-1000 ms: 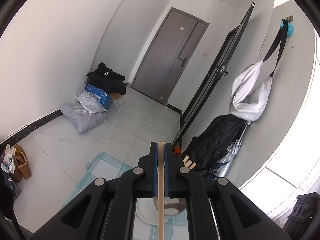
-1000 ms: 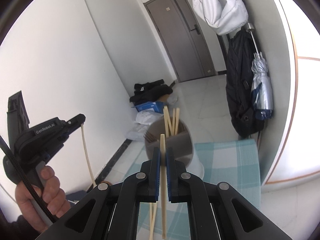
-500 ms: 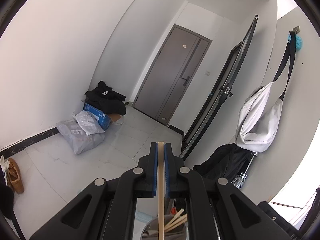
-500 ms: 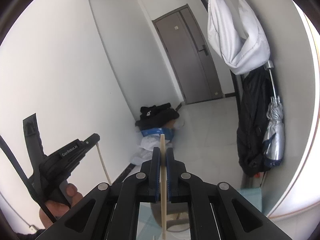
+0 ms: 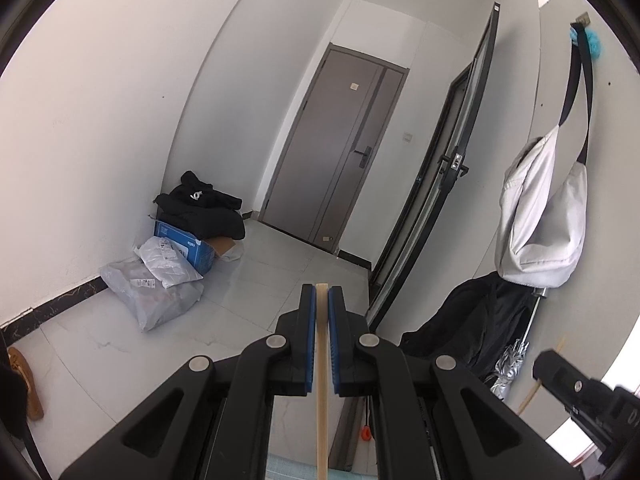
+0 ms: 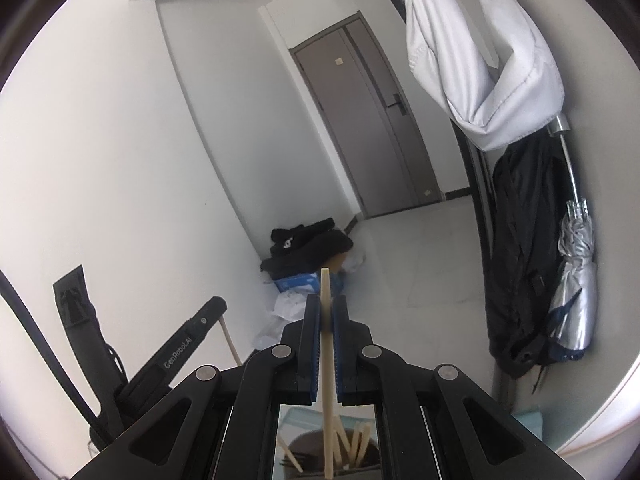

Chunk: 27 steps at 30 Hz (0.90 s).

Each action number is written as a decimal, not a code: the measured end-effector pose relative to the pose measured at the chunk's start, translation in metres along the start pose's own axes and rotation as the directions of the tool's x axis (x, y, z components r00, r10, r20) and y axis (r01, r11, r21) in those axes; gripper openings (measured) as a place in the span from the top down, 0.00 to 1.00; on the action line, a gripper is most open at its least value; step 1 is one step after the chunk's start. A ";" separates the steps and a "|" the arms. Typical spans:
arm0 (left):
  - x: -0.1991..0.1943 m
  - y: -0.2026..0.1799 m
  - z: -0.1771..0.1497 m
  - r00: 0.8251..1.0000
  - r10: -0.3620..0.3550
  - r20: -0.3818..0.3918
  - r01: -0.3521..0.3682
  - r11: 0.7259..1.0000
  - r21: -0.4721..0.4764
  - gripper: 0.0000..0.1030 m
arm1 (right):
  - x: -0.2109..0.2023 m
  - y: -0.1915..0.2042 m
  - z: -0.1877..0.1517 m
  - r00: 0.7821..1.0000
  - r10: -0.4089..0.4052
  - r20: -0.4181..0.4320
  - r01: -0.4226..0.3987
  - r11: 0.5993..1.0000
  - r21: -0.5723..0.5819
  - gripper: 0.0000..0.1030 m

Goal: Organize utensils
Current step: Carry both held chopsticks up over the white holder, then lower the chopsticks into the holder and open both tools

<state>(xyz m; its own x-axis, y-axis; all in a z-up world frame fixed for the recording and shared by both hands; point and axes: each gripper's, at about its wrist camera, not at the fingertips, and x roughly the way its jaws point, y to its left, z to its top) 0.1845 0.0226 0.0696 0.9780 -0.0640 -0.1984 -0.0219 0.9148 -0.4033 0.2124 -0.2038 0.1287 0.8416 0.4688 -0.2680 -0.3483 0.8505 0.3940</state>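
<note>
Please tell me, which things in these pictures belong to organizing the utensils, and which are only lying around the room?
Belong to the job:
left gripper shut on a chopstick
right gripper shut on a chopstick
utensil holder with more chopsticks

Just lying about:
black clothing
blue box
white bag
folded umbrella
shoe

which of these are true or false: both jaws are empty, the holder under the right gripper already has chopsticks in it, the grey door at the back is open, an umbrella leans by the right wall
1. Both jaws are empty: false. The left gripper is shut on a chopstick, and the right gripper is shut on another chopstick.
2. The holder under the right gripper already has chopsticks: true, several stand in it.
3. The grey door at the back is open: false, it is closed.
4. An umbrella leans by the right wall: true, it is silver and folded.
</note>
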 end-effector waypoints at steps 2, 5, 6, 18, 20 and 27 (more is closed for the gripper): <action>0.001 0.000 -0.003 1.000 -0.006 0.009 0.006 1.000 0.024 0.97 | 0.008 -0.003 0.001 1.000 0.003 0.000 -0.003 1.000 0.019 0.95; 0.004 -0.003 -0.007 0.999 -0.033 0.011 0.032 0.998 0.059 0.97 | 0.019 -0.003 -0.003 1.000 -0.007 -0.001 0.007 1.000 0.021 0.95; 0.007 -0.005 -0.007 0.999 -0.038 0.010 0.038 0.997 0.070 0.97 | 0.022 -0.004 -0.005 1.000 -0.012 0.000 0.012 1.000 0.015 0.95; 0.005 -0.011 -0.014 0.995 -0.101 0.009 0.100 0.990 0.104 0.97 | 0.037 -0.006 -0.033 0.999 -0.008 -0.053 0.009 1.000 0.008 0.95; 0.003 -0.011 -0.014 0.994 -0.106 0.003 0.105 0.989 0.102 0.97 | 0.034 -0.005 -0.035 0.998 -0.009 -0.056 0.009 1.000 -0.005 0.95; -0.012 -0.013 -0.016 0.992 -0.124 -0.026 0.126 0.984 0.127 0.97 | 0.024 0.011 -0.047 0.998 -0.004 -0.065 -0.005 0.992 -0.128 0.95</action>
<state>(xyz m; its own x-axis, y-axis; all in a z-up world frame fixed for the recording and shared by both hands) 0.1698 0.0049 0.0630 0.9674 -0.1875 -0.1704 0.1283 0.9424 -0.3088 0.2099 -0.1717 0.0854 0.8142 0.4801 -0.3264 -0.4020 0.8719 0.2796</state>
